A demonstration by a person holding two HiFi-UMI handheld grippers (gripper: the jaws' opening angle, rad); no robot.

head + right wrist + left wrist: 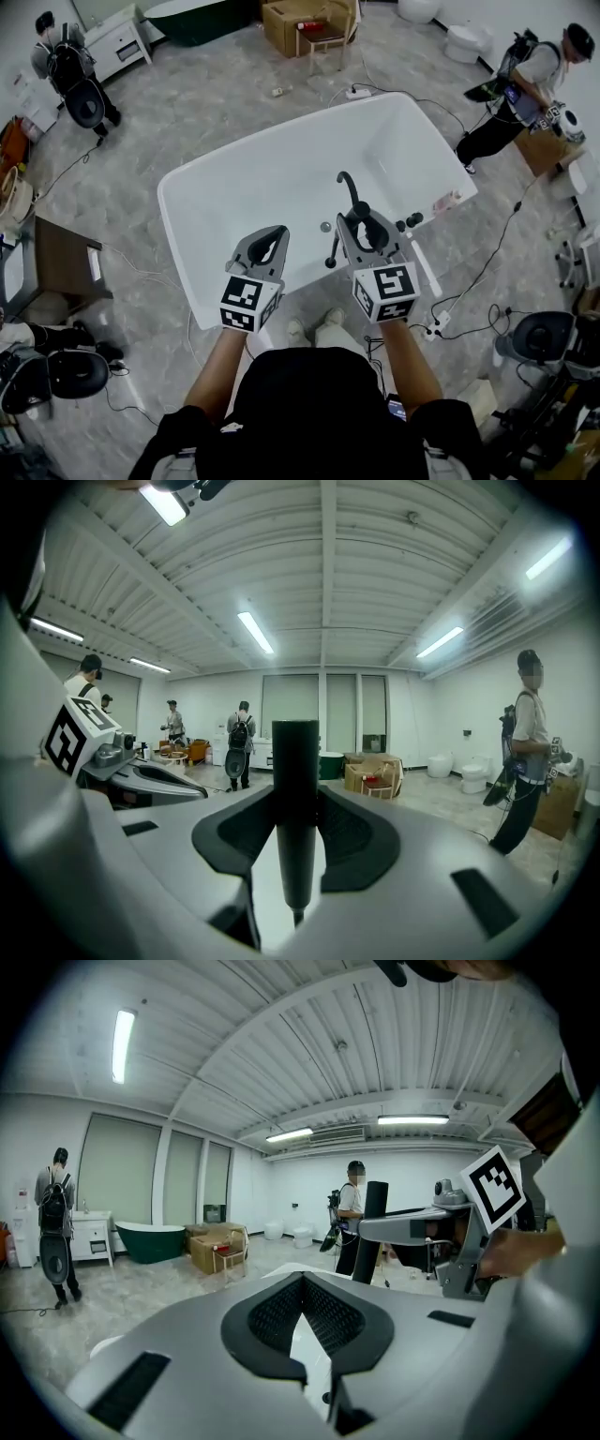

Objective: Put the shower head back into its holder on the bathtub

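Nearest the lens are the person's own head and shoulders, and both arms reach out from there over the near rim of the white bathtub.

The right gripper has its jaws closed on the black shower head. The pads pinch the handle from both sides, and it stands upright between them with its blunt end above the jaws. It hangs over the right part of the near rim, just beside the curved black faucet spout and the small black knobs. The left gripper hovers next to it over the same rim, its tips drawn together on nothing.

I cannot make out the holder. It is probably on the fixture directly under the right gripper, so the main risk is lowering the handle blind and catching the holder's edge instead of seating it. The round handle is gripped along one narrow band only, so a nudge against the spout or the knobs could twist it in the pads or slide it loose into the tub. A dark line below the gripper may be the hose. If so, it could snag the spout and pull the head off line.
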